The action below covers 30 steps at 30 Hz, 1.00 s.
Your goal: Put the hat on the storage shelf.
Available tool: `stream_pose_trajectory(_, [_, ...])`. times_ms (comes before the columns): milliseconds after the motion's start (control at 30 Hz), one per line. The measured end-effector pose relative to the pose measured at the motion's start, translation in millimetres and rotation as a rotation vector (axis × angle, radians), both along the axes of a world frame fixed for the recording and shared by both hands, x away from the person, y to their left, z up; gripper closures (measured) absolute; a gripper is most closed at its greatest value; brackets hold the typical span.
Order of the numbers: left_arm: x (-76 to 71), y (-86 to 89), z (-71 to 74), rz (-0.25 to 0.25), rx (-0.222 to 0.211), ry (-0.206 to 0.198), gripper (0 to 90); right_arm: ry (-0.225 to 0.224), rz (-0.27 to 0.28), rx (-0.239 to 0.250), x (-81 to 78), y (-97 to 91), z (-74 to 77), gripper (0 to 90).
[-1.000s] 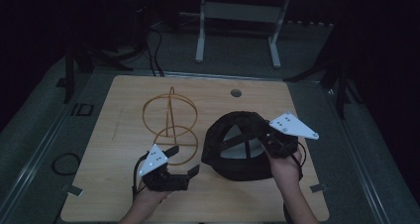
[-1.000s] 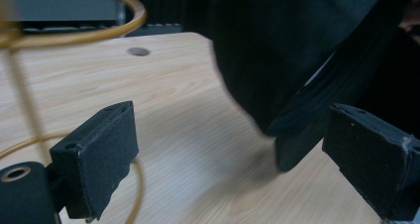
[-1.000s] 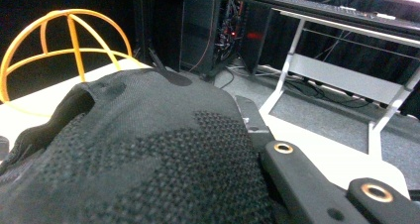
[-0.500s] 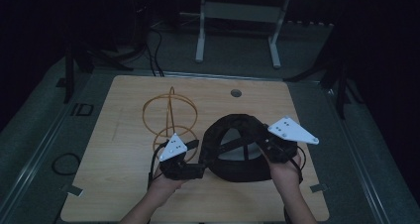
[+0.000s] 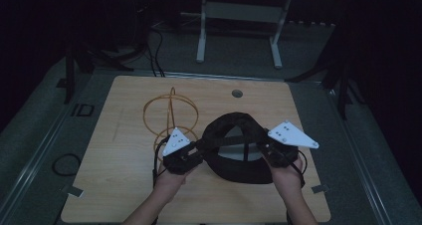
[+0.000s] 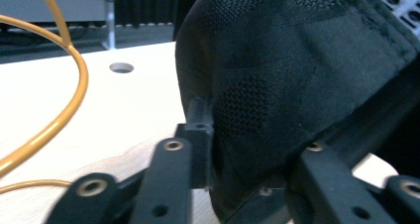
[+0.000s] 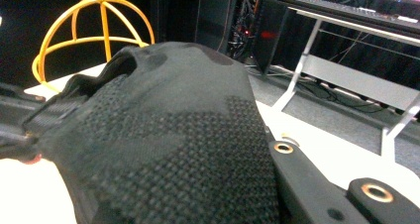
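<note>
A black mesh cap [image 5: 226, 127] lies upside down on the wooden table [image 5: 124, 185], near the front edge. My left gripper [image 5: 199, 153] is shut on the cap's left rim; the left gripper view has the cap fabric [image 6: 297, 60] pinched between the jaws of the left gripper [image 6: 252, 149]. My right gripper [image 5: 263, 153] is shut on the right rim, and in its own view the cap [image 7: 173, 125] hides one jaw of the right gripper [image 7: 237, 184]. A yellow wire dome frame [image 5: 171, 115] stands just left of the cap and behind it.
There is a round hole [image 5: 237, 93] in the table near its far edge. A white metal stand [image 5: 239, 11] is on the floor beyond the table, and a cable loop [image 5: 64, 164] lies on the floor at the left. The wire frame [image 6: 74, 85] is close to my left gripper.
My left gripper moved right across the table to the cap and closed on its left rim. The right gripper kept its hold and shifted slightly forward and down.
</note>
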<state>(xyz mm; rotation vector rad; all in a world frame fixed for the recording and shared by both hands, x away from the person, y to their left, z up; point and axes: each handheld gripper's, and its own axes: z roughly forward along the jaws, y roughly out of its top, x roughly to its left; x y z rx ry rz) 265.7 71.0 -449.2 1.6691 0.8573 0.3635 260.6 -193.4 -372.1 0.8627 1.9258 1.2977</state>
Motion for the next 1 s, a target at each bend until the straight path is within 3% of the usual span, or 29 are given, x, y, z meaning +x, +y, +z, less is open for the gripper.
stream_pose_trajectory(133, [0.1, -2.0, 3.6, 0.01, -0.007, -0.005, 86.6, 0.006, 0.008, 0.002, -2.9, 0.0, -2.6, 88.5])
stream_pose_trajectory(267, [-0.9, -3.9, 7.9, 0.034, 0.018, -0.028, 87.6, 0.02, 0.008, 0.02, -5.2, -3.2, -5.3, 88.4])
stream_pose_trajectory(533, [0.9, -4.2, 24.8, 0.048, 0.017, -0.069, 88.2, 0.037, 0.03, 0.048, -11.7, -11.1, -10.1, 87.3])
stream_pose_trajectory(833, [5.8, -10.6, 39.7, 0.041, 0.01, -0.073, 88.2, 0.064, 0.019, 0.04, -21.7, -19.5, -22.8, 80.7])
stream_pose_trajectory(1000, [5.0, -12.2, 43.3, 0.046, 0.01, -0.088, 88.3, 0.108, 0.027, 0.053, -23.9, -26.1, -35.7, 70.2])
